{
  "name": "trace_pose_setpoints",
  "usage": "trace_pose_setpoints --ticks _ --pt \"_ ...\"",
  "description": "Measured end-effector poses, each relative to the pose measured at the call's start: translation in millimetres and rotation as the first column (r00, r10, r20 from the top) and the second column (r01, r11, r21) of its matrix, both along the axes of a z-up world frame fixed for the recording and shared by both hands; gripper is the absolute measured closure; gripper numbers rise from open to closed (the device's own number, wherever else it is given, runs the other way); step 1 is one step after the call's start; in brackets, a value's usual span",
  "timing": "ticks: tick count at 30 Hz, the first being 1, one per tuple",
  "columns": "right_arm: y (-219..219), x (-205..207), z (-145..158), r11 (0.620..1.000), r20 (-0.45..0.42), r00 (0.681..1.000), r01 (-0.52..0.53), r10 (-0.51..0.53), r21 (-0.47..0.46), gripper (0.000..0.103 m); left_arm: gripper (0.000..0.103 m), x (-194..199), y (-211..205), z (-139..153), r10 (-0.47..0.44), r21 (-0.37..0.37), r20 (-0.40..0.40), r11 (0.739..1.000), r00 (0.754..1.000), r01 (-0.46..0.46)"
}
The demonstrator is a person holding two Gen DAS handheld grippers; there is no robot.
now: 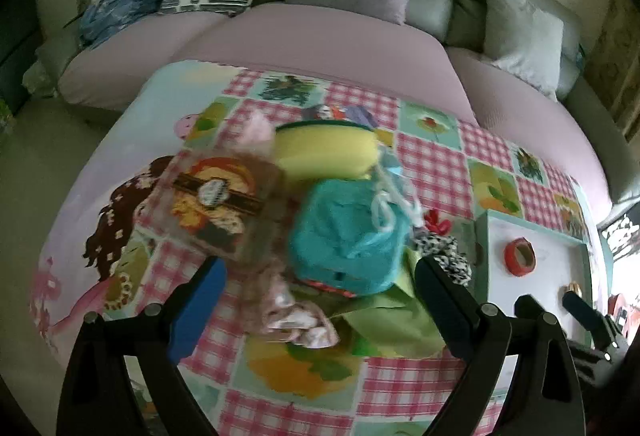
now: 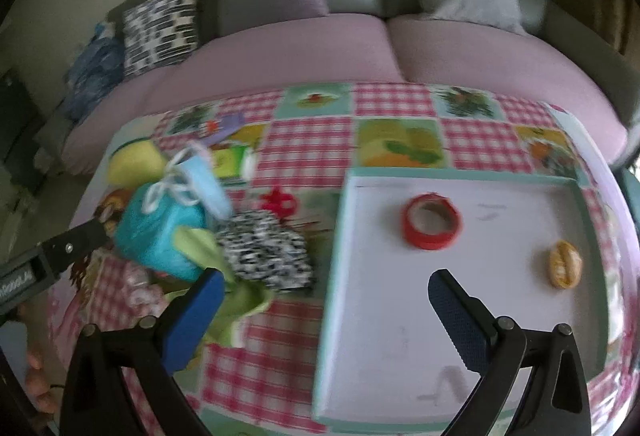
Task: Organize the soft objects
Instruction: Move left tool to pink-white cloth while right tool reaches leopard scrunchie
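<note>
Lilac sofa cushions (image 1: 320, 35) back a pink-checked patchwork tablecloth (image 2: 304, 155) where a white teal-rimmed tray (image 2: 336, 276) holds only red tape (image 2: 432, 222), the heaped soft objects (image 1: 344, 232) lying beside it. Left gripper (image 1: 320, 288) and right gripper (image 2: 326, 310) both hang spread and empty. Snagging the teal bundle's white cord (image 1: 386, 211) could drag neighbours off; labels blur beyond reading

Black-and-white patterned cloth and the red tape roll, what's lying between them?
In the right wrist view, only checked tablecloth and the tray rim separate the patterned cloth from the tape roll.
</note>
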State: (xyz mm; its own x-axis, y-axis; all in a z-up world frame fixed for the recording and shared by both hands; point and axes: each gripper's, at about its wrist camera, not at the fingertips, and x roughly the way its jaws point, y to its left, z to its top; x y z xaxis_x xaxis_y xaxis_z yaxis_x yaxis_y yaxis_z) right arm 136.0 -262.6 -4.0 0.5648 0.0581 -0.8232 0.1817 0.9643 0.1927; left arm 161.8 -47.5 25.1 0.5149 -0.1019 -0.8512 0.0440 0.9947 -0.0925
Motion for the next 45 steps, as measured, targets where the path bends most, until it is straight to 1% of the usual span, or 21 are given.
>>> trace_pose_setpoints --ticks 3,5,8,13,18,24,28,31,33,36,38,39,45 --pt "15.7 4.2 -3.5 0.999 0.004 1.0 -0.03 0.03 0.019 0.0 0.008 -2.3 16.6 0.2 0.028 -0.017 0.001 0.999 1.0 -0.028" --pt "23.1 6.2 -6.6 0.999 -0.001 0.999 -0.046 0.046 0.028 0.0 0.008 -3.4 27.5 -2.0 0.045 -0.037 -0.009 0.998 0.999 -0.046" --pt "35.0 6.9 -11.5 0.997 0.0 0.997 -0.072 0.072 0.032 0.0 0.008 -5.7 36.6 -7.4 0.058 -0.048 -0.021 0.997 0.998 -0.058" --pt "45.2 9.9 -20.5 0.995 -0.004 0.996 -0.092 0.092 0.044 0.0 0.008 -7.6 47.4 -20.1 0.072 -0.071 -0.069 0.995 0.995 -0.077" --pt "45.4 12.1 -28.2 0.991 -0.013 0.994 -0.111 0.112 0.071 0.0 0.008 -7.4 51.9 -31.4 0.076 -0.076 -0.108 0.994 0.991 -0.084" --pt "32.3 11.4 -32.7 0.993 -0.014 0.997 -0.078 0.08 0.093 0.001 0.008 -2.0 59.8 -52.8 0.103 -0.092 -0.173 0.988 0.979 -0.12" --pt "26.0 13.5 -36.3 0.994 -0.021 0.997 -0.069 0.071 0.087 0.004 0.008 0.9 60.4 -63.9 0.106 -0.097 -0.199 0.987 0.974 -0.127" --pt "21.2 15.5 -39.2 0.994 -0.021 0.998 -0.056 0.058 0.096 0.012 0.008 1.7 59.5 -68.3 0.112 -0.081 -0.199 0.988 0.973 -0.13" --pt "17.1 19.2 -39.6 0.993 -0.008 0.999 -0.041 0.042 0.108 0.012 0.008 3.3 60.8 -73.1 0.114 -0.087 -0.213 0.987 0.97 -0.135" --pt "18.1 24.7 -40.5 0.991 0.007 0.999 -0.052 0.051 0.124 0.015 0.008 5.3 63.3 -82.3 0.13 -0.1 -0.244 0.982 0.961 -0.158" --pt "20.4 30.1 -42.8 0.989 0.01 0.998 -0.063 0.062 0.132 0.019 0.008 6.0 64.0 -84.7 0.137 -0.102 -0.247 0.981 0.959 -0.166" --pt "22.2 32.4 -43.6 0.99 0.012 0.998 -0.068 0.067 0.127 0.021 0.008 6.2 64.1 -86.0 0.14 -0.102 -0.247 0.98 0.959 -0.17" --pt "27.4 42.9 -50.2 0.991 0.006 0.997 -0.082 0.082 0.108 0.027 0.008 10.2 60.7 -97.2 0.141 -0.09 -0.264 0.981 0.954 -0.169"
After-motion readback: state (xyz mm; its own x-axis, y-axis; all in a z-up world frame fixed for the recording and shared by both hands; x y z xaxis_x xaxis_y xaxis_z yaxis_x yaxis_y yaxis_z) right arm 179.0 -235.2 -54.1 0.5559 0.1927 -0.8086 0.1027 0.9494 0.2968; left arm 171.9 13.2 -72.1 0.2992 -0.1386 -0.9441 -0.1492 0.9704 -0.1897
